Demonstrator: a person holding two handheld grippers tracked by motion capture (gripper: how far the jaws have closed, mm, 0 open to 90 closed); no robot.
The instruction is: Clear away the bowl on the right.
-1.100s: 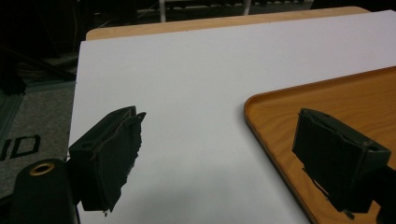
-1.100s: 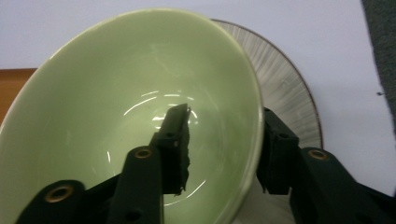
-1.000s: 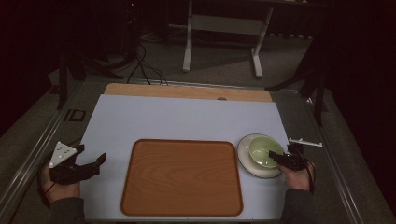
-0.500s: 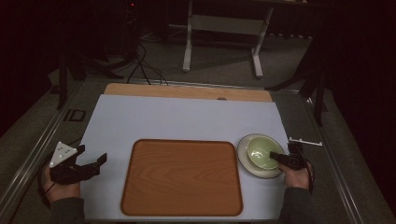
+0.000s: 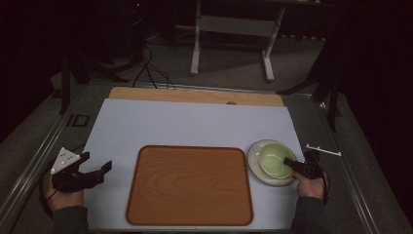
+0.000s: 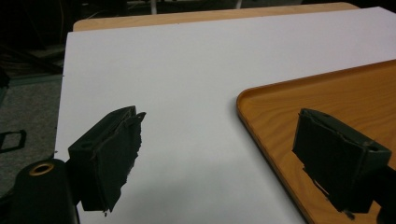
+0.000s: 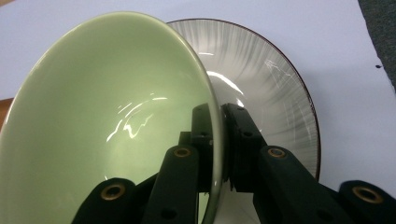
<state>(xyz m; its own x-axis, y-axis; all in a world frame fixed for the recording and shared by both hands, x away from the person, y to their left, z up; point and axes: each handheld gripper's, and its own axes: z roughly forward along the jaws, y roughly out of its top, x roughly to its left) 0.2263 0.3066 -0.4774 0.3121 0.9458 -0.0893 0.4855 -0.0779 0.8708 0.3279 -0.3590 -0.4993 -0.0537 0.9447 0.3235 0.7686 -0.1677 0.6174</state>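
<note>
A pale green bowl (image 5: 273,161) sits on a white ribbed plate (image 5: 259,165) at the right of the table. My right gripper (image 5: 290,163) is shut on the bowl's rim, one jaw inside and one outside. In the right gripper view the green bowl (image 7: 102,121) tilts over the plate (image 7: 271,88), with my right gripper (image 7: 218,140) pinching its rim. My left gripper (image 5: 95,168) is open above the white mat, left of the wooden tray (image 5: 190,183). In the left gripper view its jaws stand wide apart around nothing, the left gripper (image 6: 219,154) pointing at the tray's corner (image 6: 289,112).
A white mat (image 5: 185,124) covers the wooden table. A small white strip (image 5: 323,149) lies on the grey surface right of the mat. A desk frame (image 5: 234,44) stands on the floor beyond, with cables (image 5: 146,68).
My right gripper has closed in on the bowl's rim and the bowl now tilts on the plate. The left gripper has hardly moved.
</note>
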